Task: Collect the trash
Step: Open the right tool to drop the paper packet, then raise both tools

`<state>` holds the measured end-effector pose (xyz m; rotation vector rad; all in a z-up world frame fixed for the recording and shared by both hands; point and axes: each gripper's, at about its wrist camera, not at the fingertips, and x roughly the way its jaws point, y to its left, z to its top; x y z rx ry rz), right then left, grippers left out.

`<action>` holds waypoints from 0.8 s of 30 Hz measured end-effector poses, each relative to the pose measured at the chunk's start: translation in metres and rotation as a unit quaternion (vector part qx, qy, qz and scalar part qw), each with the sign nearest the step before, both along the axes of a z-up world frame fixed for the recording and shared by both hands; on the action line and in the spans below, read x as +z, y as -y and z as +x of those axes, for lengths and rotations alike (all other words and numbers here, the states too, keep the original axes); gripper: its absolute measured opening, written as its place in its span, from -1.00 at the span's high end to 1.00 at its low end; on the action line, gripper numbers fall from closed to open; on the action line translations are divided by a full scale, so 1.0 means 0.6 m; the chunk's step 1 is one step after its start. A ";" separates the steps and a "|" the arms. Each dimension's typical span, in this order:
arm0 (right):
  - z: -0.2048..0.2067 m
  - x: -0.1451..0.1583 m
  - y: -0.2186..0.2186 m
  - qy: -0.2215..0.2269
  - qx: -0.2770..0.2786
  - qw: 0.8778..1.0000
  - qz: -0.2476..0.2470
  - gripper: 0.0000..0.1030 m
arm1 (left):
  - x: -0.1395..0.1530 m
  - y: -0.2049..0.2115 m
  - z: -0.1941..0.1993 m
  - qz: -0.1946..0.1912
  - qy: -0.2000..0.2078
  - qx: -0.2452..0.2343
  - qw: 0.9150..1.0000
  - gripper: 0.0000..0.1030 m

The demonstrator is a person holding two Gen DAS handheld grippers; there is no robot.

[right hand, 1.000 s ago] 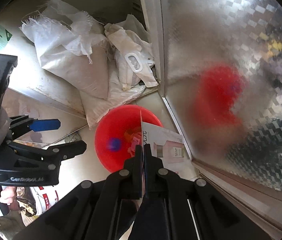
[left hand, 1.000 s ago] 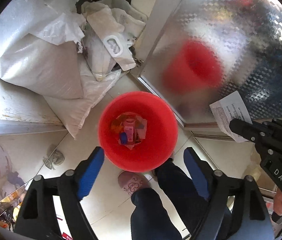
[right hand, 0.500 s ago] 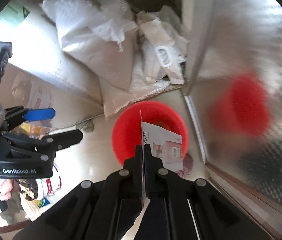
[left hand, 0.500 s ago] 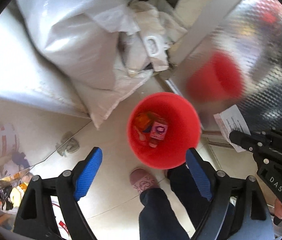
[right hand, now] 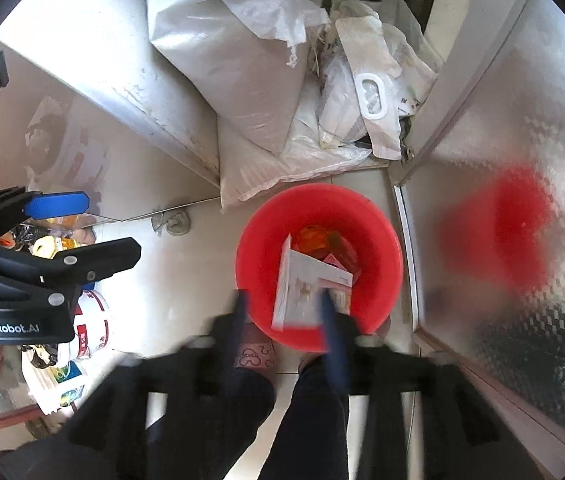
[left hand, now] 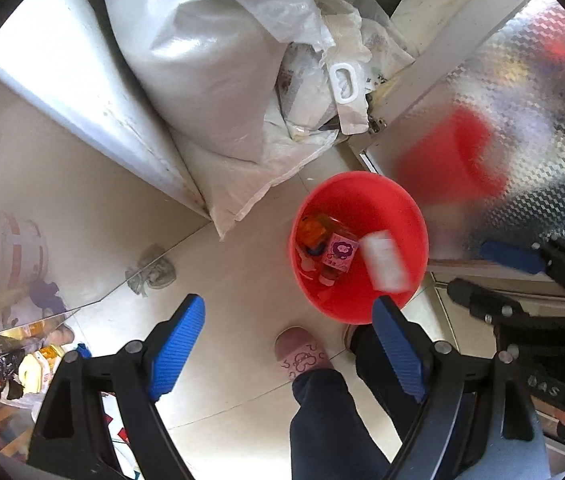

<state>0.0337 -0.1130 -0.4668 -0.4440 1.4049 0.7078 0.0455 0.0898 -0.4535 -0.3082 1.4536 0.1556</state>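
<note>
- Red plastic bucket (left hand: 402, 216) stands on the tiled floor (left hand: 242, 280), right of centre in my left wrist view and at centre in my right wrist view.
- A white paper leaflet (right hand: 302, 288) sits inside the bucket's mouth, blurred in both views; I cannot tell whether it touches the bottom.
- Beneath the leaflet lie a pink carton (left hand: 340, 252) and an orange wrapper (left hand: 312, 232).
- My right gripper (right hand: 282, 316), blurred, has its blue-padded fingers apart, with nothing clamped between them.
- My left gripper (left hand: 286, 344) is wide apart and empty, at the bottom of its own view.
- White woven sacks (left hand: 210, 64) are heaped at the top of the frame, just beyond the bucket.
- A textured metal panel (right hand: 522, 160) on the right reflects the bucket as a red smear.
- A pink slipper (left hand: 302, 354) shows near the bucket's lower edge.
</note>
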 end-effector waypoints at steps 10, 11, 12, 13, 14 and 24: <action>-0.027 0.139 0.002 0.061 -0.016 0.998 -0.009 -0.41 | 0.158 0.010 -0.019 0.021 0.040 -0.006 0.999 -0.64; -0.030 0.165 0.002 0.070 -0.017 0.997 -0.008 -0.47 | 0.188 0.011 -0.021 0.022 0.048 -0.006 0.999 -0.64; -0.033 0.192 0.004 0.078 -0.018 0.997 -0.005 -0.49 | 0.218 0.011 -0.024 0.025 0.056 -0.006 0.998 -0.64; -0.036 0.222 0.005 0.085 -0.020 0.996 0.000 -0.55 | 0.244 0.013 -0.028 0.027 0.063 -0.006 0.998 -0.64; -0.040 0.255 0.007 0.095 -0.023 0.995 0.003 -0.61 | 0.274 0.016 -0.029 0.029 0.070 -0.004 0.997 -0.64; -0.063 0.537 0.037 0.185 -0.086 0.978 0.046 -0.94 | 0.545 0.043 -0.016 0.038 0.144 -0.008 0.989 -0.64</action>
